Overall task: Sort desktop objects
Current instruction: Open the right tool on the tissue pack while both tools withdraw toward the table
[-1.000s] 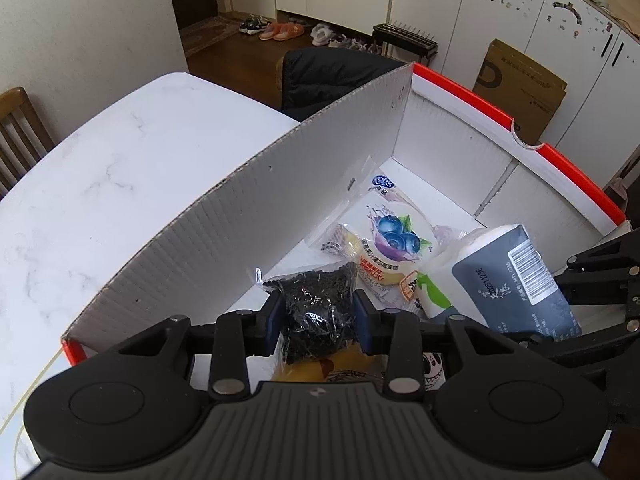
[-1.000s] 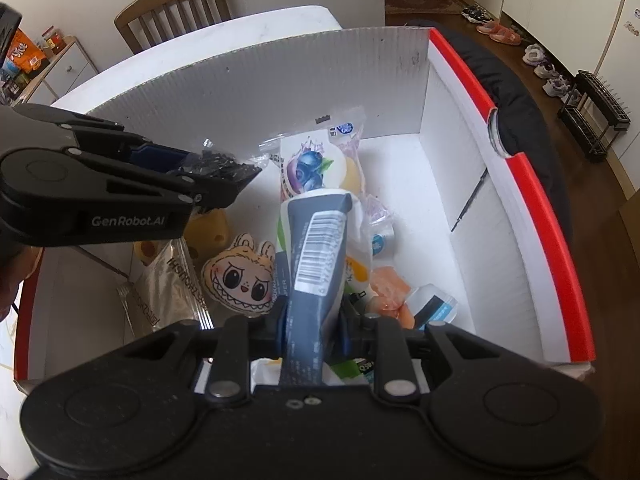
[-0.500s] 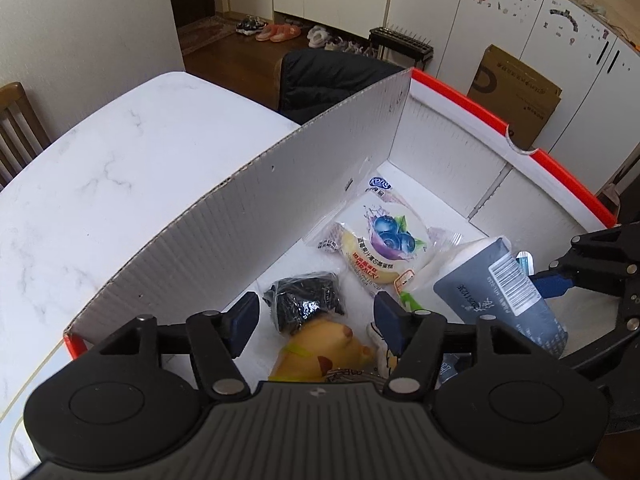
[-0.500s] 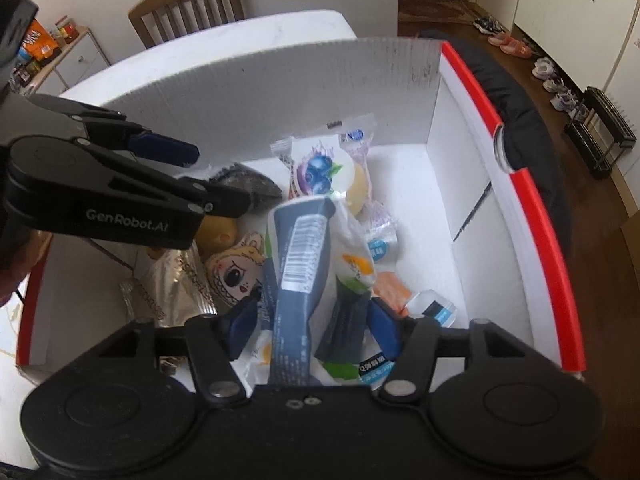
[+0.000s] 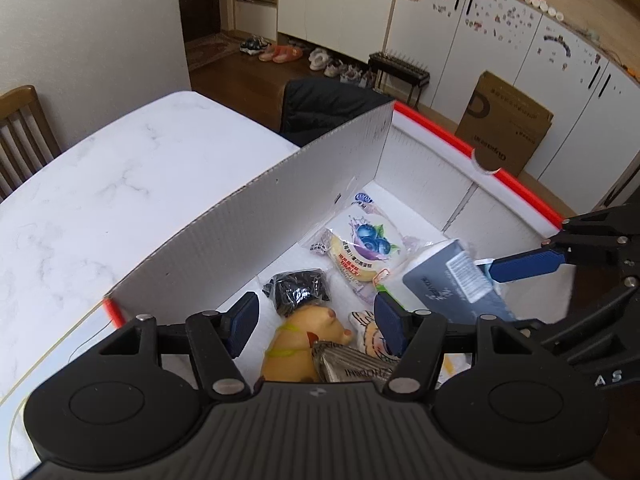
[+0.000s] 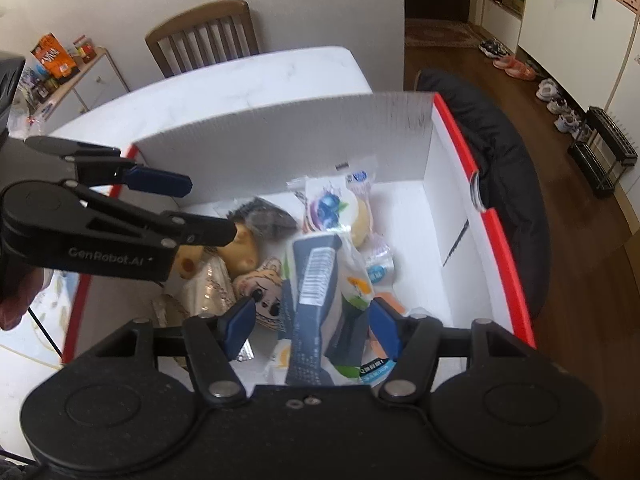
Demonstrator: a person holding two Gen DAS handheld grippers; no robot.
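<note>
A white cardboard box [image 5: 240, 232] with a red rim holds the sorted items. My left gripper [image 5: 316, 304] hovers open over its near end, nothing between the pads. Just beyond its fingers a black crinkled packet [image 5: 298, 291] lies on the box floor beside a yellow squishy toy [image 5: 304, 340]. My right gripper [image 6: 313, 306] is also open above the box. A grey-blue pouch [image 6: 316, 276] with a barcode lies loose below and between its fingers, resting on other packets. The blueberry bread packet [image 6: 332, 208] sits farther in. In the right wrist view, the left gripper [image 6: 204, 208] reaches in from the left.
The box stands on a white marble table [image 5: 100, 184]. A cartoon-face plush [image 6: 266, 296] and a silver wrapper [image 5: 352, 364] lie among the items. A wooden chair [image 6: 204, 36] stands behind the table, and a chair with a dark jacket [image 5: 324, 108] is beyond the box.
Both grippers opened and rose. The left let go of the black packet and the right let go of the grey-blue pouch; both now lie in the box.
</note>
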